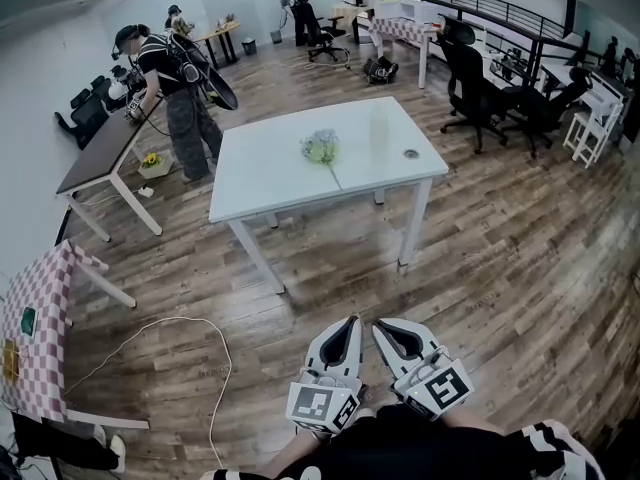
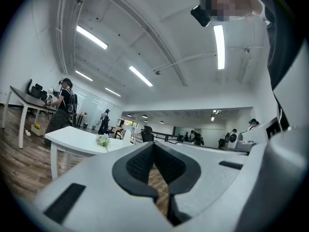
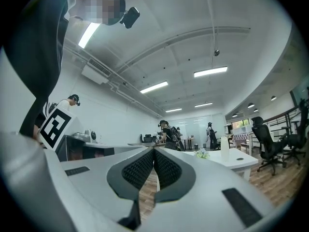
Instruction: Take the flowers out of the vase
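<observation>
Head view: flowers (image 1: 321, 147) lie on the desk (image 1: 270, 183). The right gripper view shows the vase (image 3: 224, 149) upright nearby. The left hand-held gripper (image 1: 351, 321) and right hand-held gripper (image 1: 381, 325) are clenched, empty.

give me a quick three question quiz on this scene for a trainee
1. True or false: the flowers stand in the vase.
2. The left gripper and the right gripper are: A open; B shut on flowers; C shut and empty.
3. Fill in: the flowers lie on the white ____.

Key: 1 false, they lie apart from the vase; 2 C; 3 table.
</observation>
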